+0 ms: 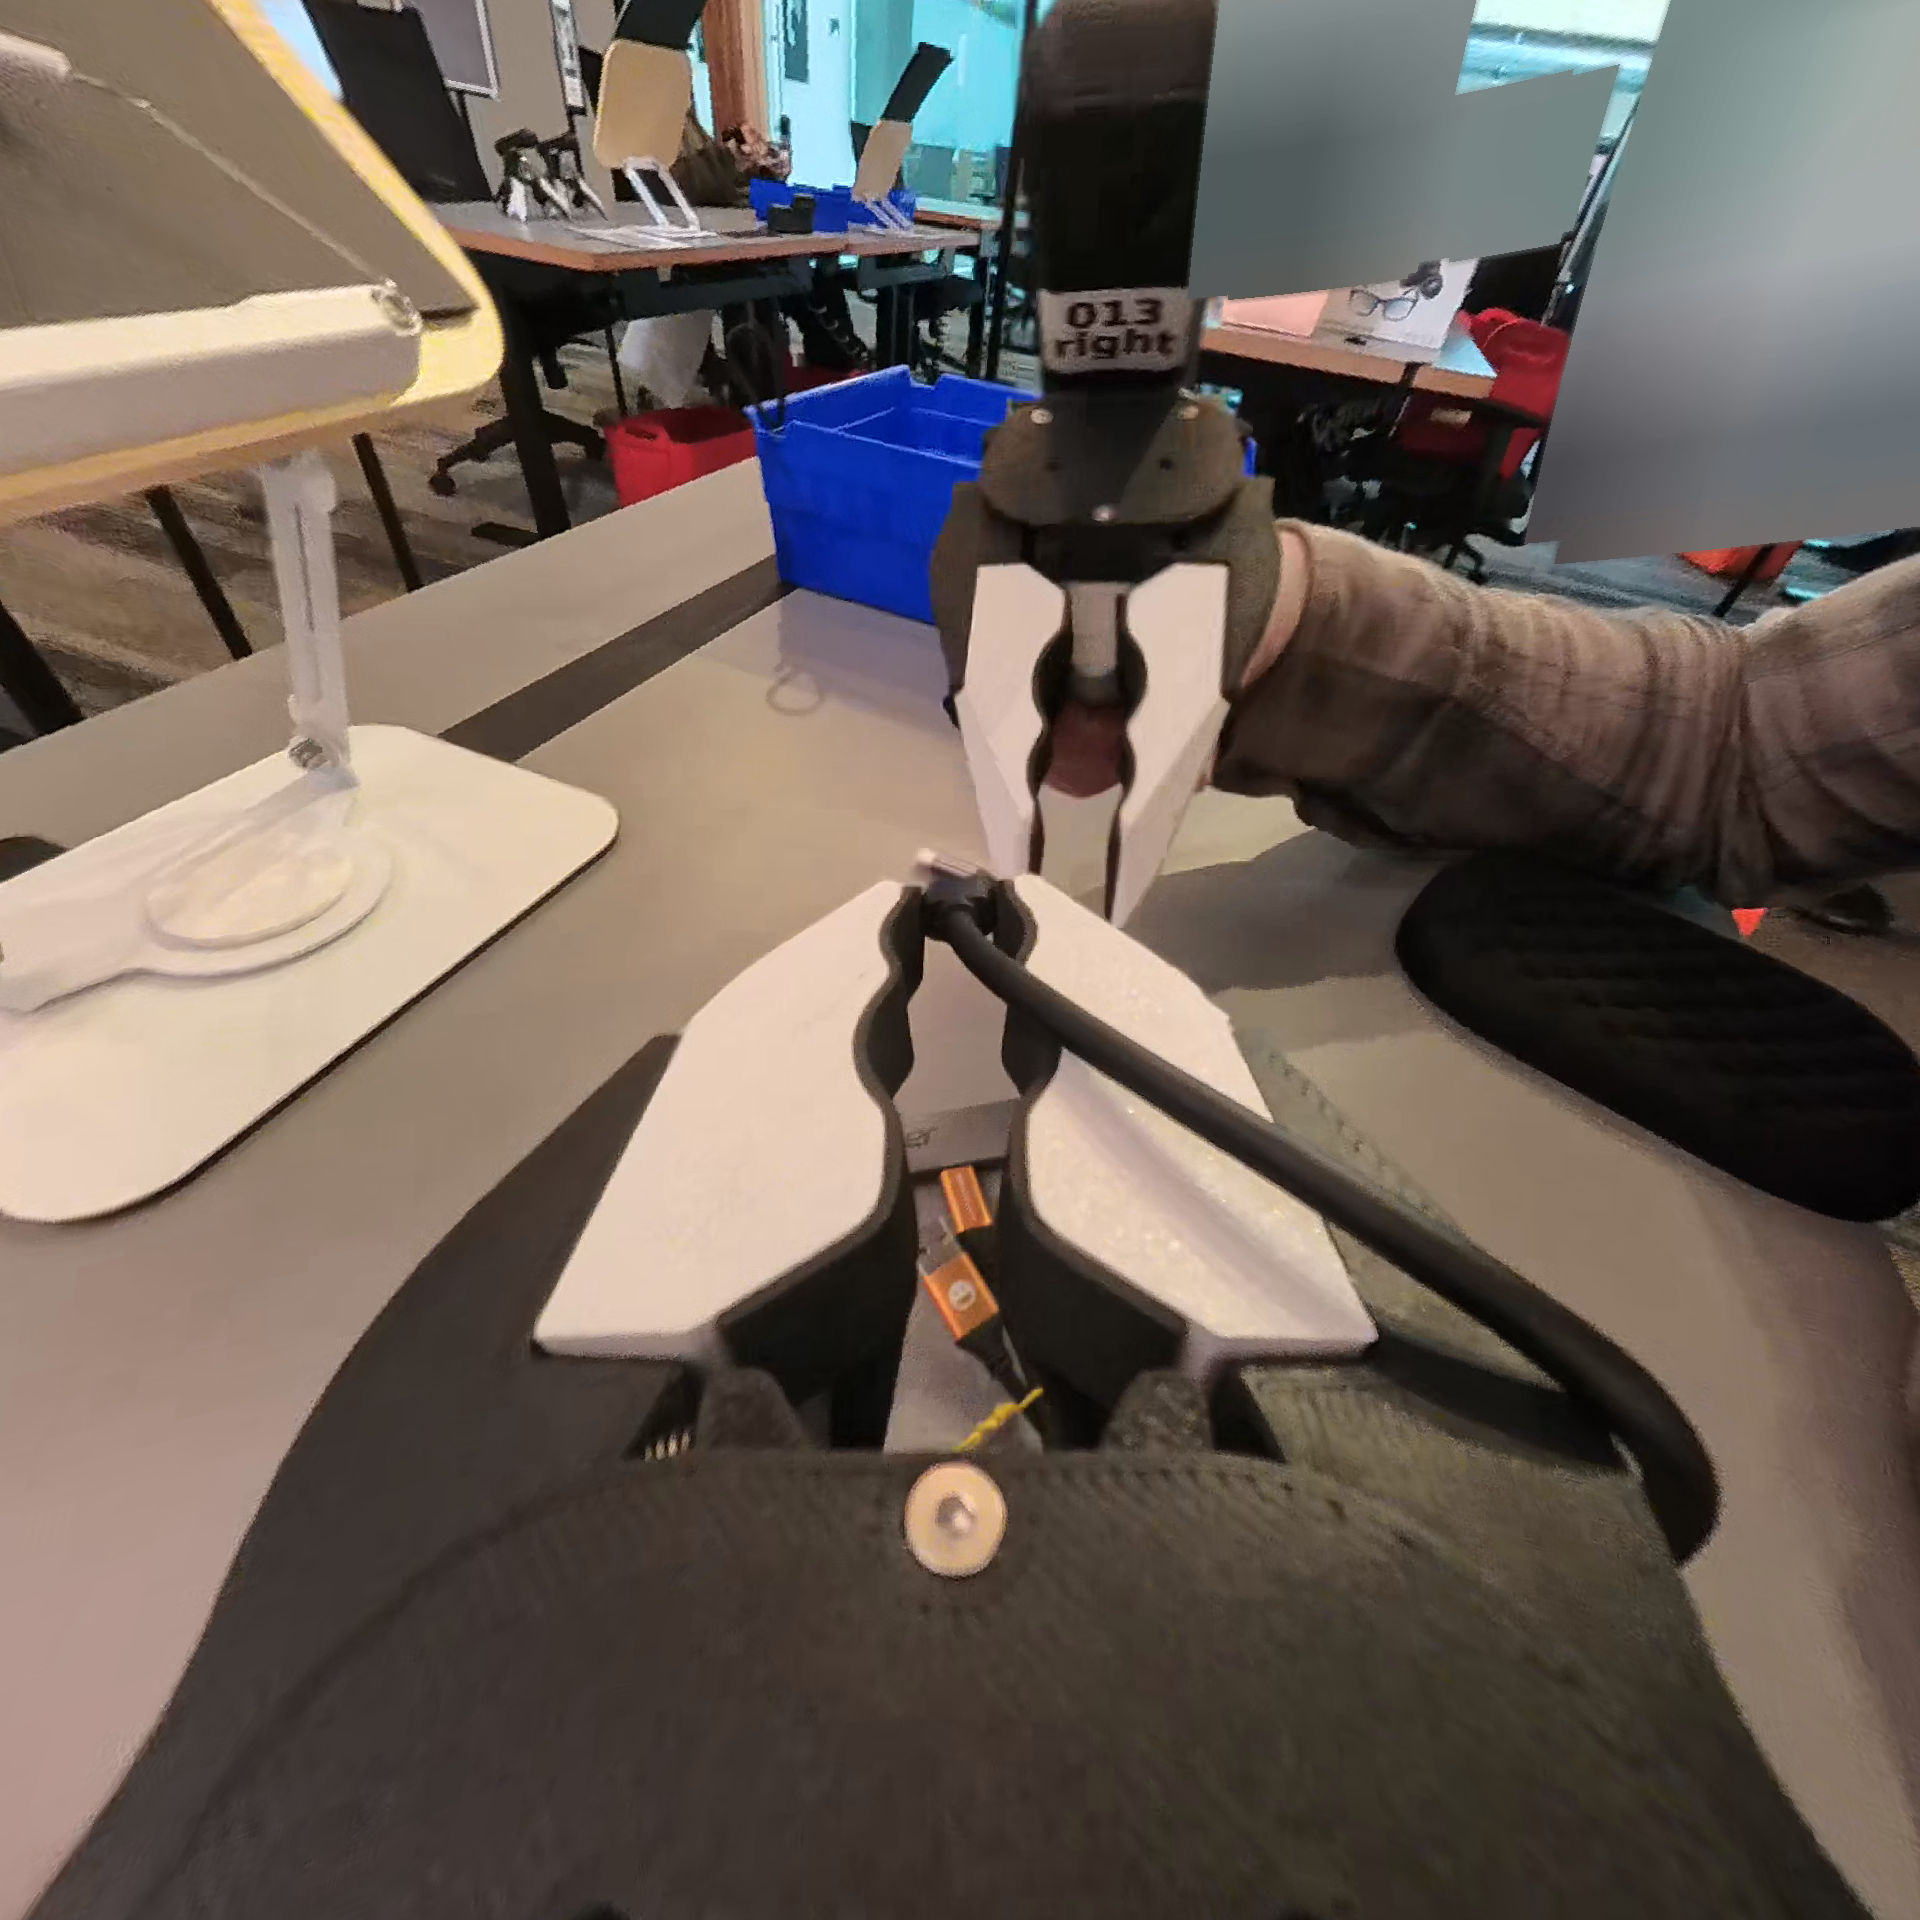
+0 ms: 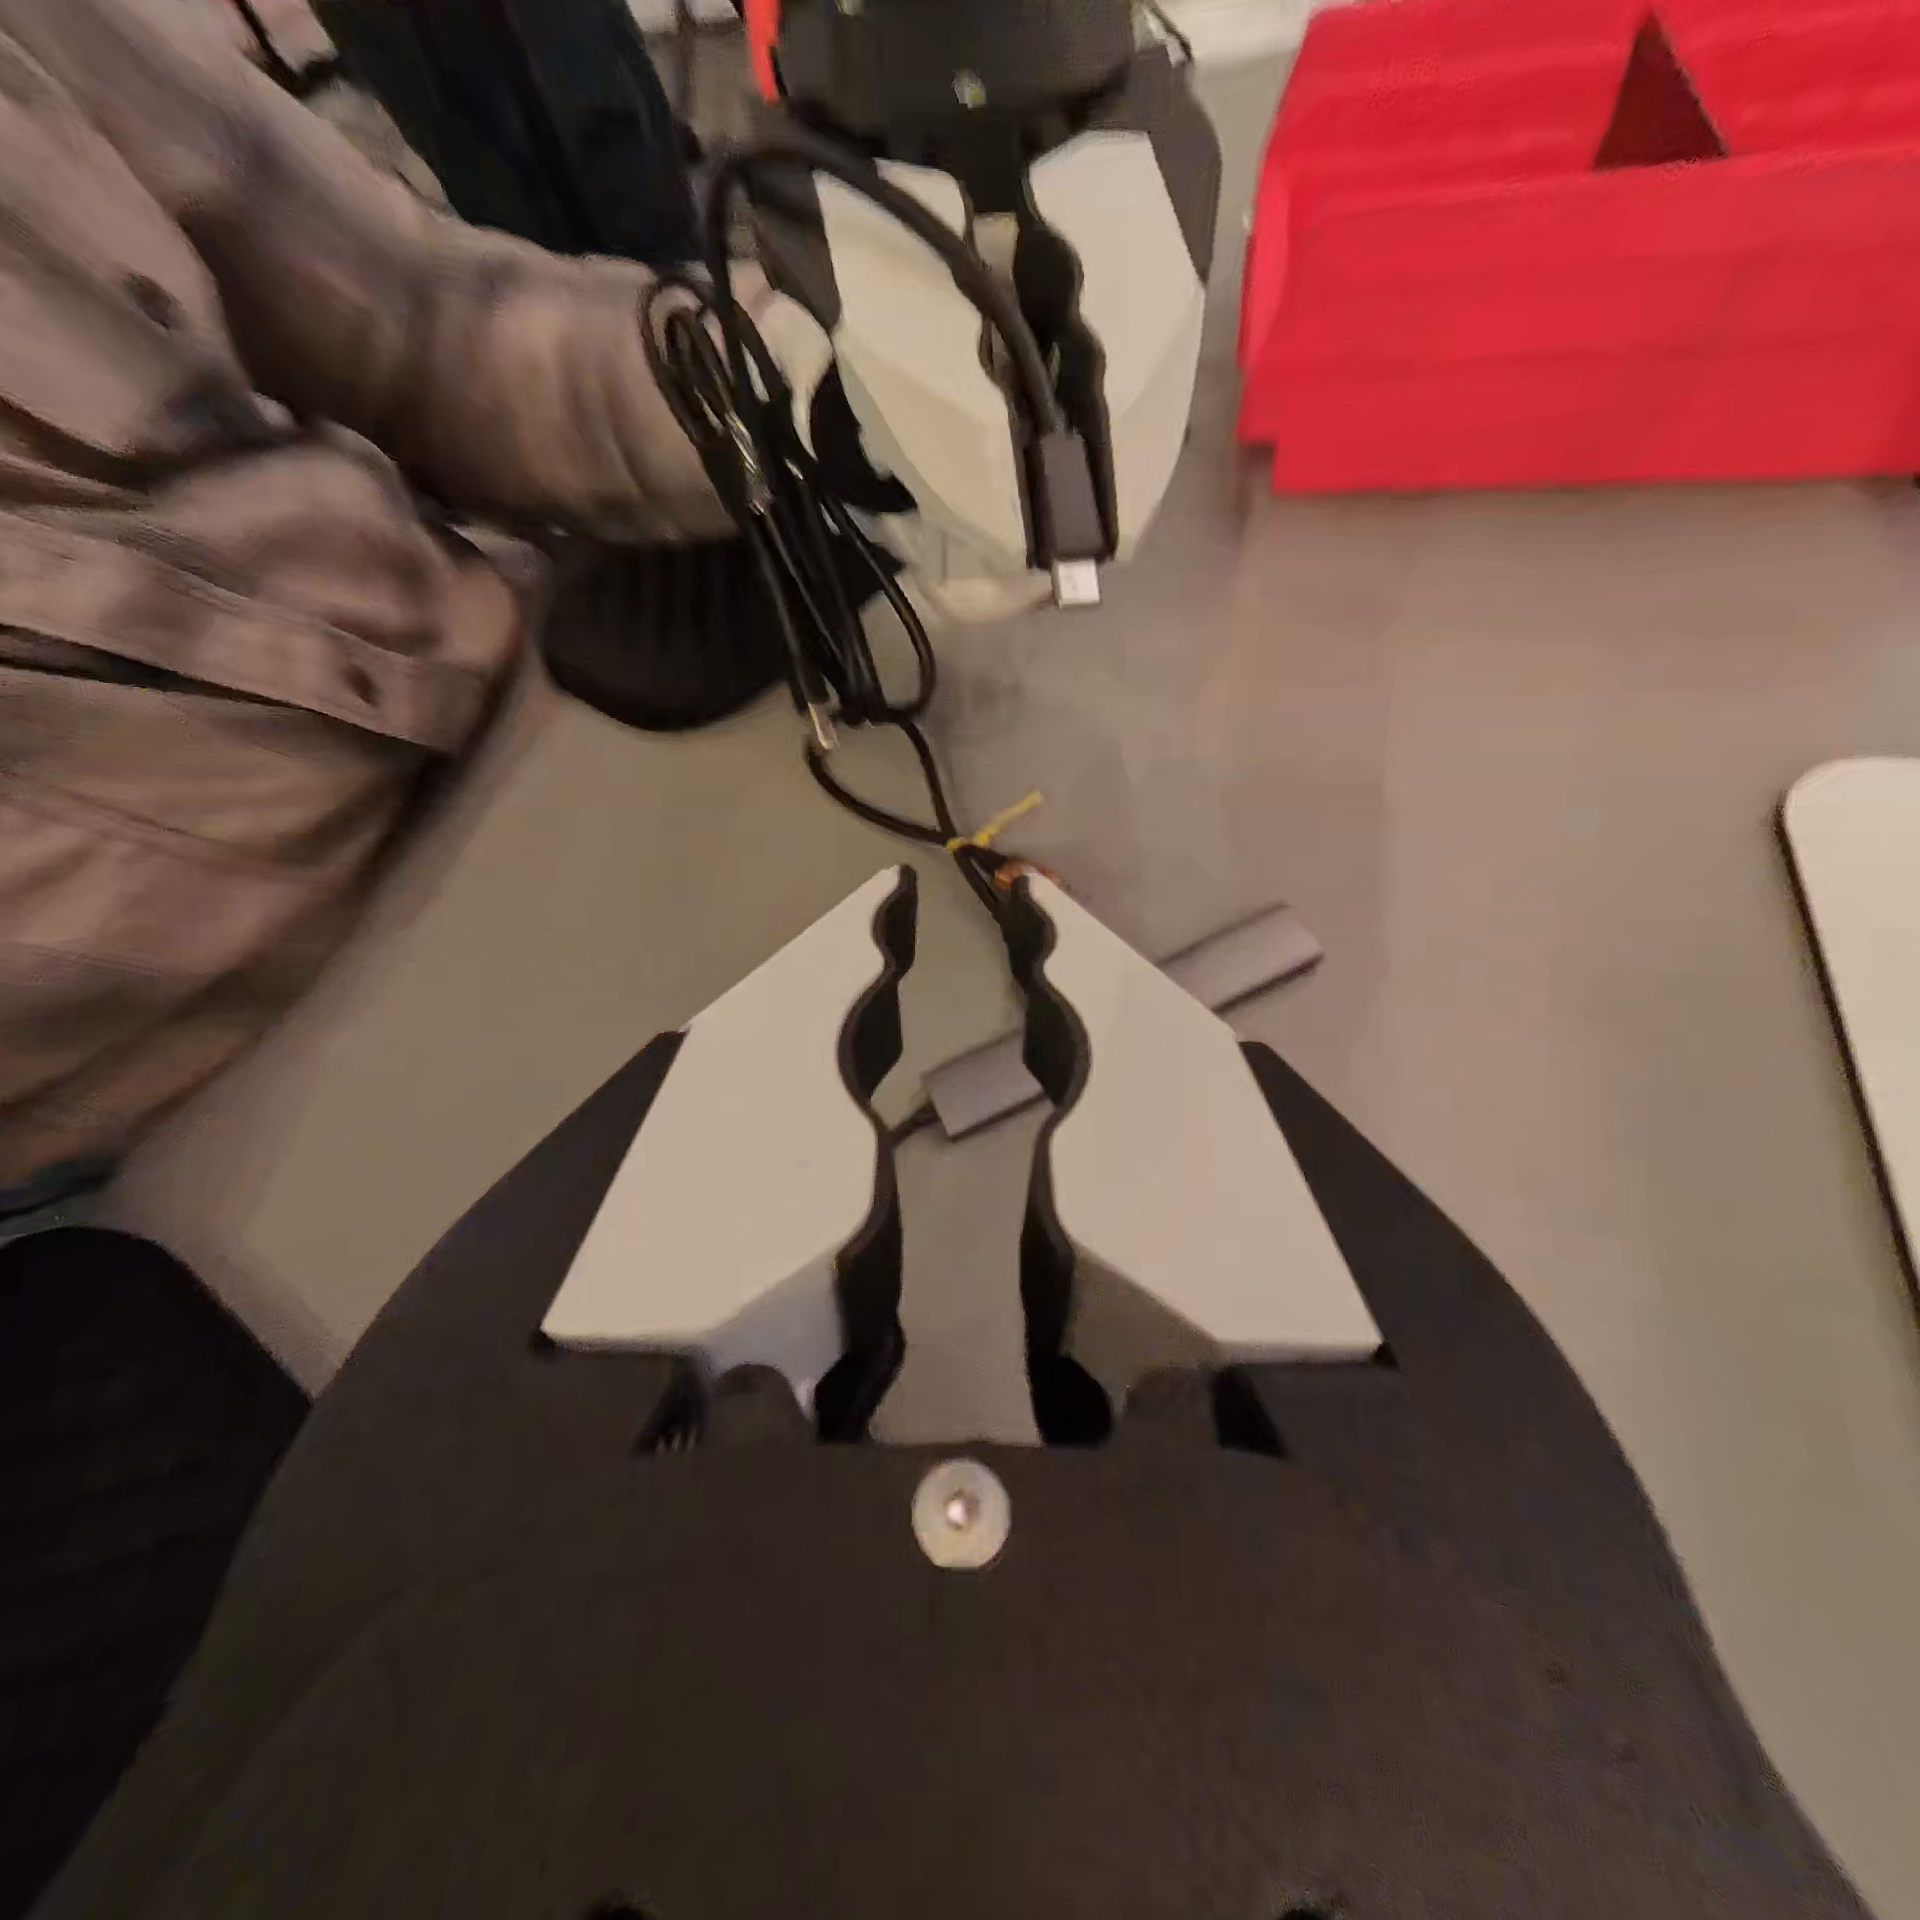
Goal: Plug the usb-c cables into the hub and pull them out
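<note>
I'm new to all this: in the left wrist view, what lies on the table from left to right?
White tablet stand → black cable plug pinched in the left hand-held gripper → black mesh pad.

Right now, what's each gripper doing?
Left gripper: closed on the black cable's plug.
Right gripper: open, holding nothing.

Even, soft indoor light falls on my bench [image 1: 665,665], bright enough, with no hard glare. My left tool [image 1: 961,894] throws a faint shadow on the bench beside it, and the stand [image 1: 312,831] has a pale one too. The wide lens bends straight lines near the edges. In the right wrist view my sleeve [image 2: 260,499] and the dangling cables [image 2: 831,582] are smeared by motion. The room behind the bench is soft.
</note>
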The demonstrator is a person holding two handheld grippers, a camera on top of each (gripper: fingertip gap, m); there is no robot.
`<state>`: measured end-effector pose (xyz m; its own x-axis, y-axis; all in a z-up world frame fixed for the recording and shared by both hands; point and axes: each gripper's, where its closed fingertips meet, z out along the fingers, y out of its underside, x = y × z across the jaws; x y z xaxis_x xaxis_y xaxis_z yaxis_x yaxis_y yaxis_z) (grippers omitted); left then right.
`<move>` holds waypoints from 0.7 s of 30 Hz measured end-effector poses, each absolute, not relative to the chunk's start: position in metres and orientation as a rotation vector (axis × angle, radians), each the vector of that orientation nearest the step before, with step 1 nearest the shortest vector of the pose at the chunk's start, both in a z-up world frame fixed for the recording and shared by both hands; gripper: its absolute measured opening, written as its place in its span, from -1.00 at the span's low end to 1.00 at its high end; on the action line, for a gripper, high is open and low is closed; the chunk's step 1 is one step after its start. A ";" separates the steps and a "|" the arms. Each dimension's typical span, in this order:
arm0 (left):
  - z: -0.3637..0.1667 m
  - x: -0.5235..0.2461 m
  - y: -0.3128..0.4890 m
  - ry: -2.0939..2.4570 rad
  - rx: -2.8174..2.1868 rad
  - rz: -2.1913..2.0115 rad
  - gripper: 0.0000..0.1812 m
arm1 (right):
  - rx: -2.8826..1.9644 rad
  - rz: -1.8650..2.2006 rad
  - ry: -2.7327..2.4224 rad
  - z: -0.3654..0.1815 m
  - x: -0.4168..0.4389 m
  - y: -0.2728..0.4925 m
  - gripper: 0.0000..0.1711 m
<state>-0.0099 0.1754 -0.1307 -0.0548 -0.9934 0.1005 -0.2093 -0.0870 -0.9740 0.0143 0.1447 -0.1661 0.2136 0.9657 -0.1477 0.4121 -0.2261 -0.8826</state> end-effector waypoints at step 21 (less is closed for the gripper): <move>-0.146 -0.024 0.196 1.327 -1.508 -1.042 -0.85 | -2.274 0.389 -1.013 -0.261 0.010 0.154 -0.76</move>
